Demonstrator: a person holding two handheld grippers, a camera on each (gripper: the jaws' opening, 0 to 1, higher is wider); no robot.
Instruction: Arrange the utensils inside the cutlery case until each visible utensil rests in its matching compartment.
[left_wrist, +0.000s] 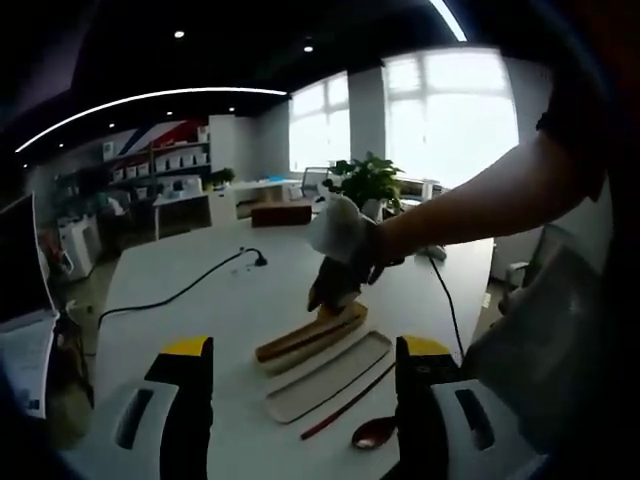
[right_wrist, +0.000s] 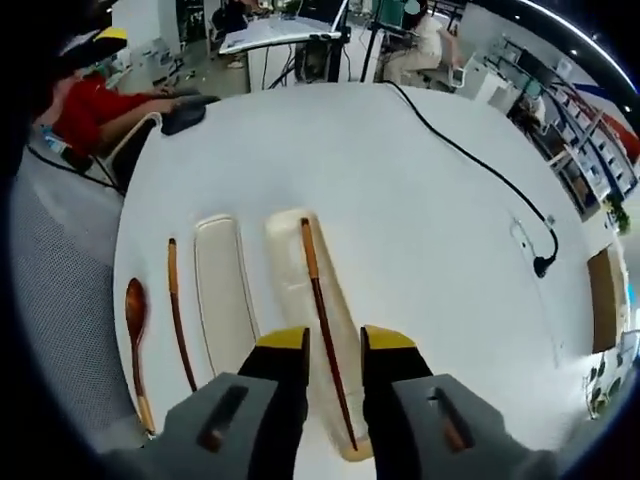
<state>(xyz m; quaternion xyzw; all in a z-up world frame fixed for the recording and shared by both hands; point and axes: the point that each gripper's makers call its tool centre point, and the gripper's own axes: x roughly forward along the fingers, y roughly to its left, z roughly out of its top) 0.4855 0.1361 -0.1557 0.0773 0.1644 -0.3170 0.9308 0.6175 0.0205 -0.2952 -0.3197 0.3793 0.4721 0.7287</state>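
Cutlery case base (right_wrist: 300, 290), a pale tray, lies on the white table (right_wrist: 420, 220) with one chopstick (right_wrist: 322, 330) lying lengthwise in it. The right tool (right_wrist: 322, 345) hangs just above that chopstick, jaws standing apart to either side of it and not closed on it. Just beside the base lies the pale lid (right_wrist: 218, 290), then a second chopstick (right_wrist: 180, 315) and a wooden spoon (right_wrist: 136, 335), which sits nearest the table edge. Beyond the base the table is wide and bare up to a black cable (right_wrist: 480, 165).

In the left gripper view the left tool (left_wrist: 305, 375) is open and holds nothing, hanging near the lid (left_wrist: 330, 375), chopstick (left_wrist: 345, 405) and spoon (left_wrist: 375, 432). A gloved hand (left_wrist: 340, 245) holds the other tool over the case base (left_wrist: 310, 335). Behind stand a potted plant (left_wrist: 368, 180), shelves (left_wrist: 165, 165) and bright windows (left_wrist: 450, 110)
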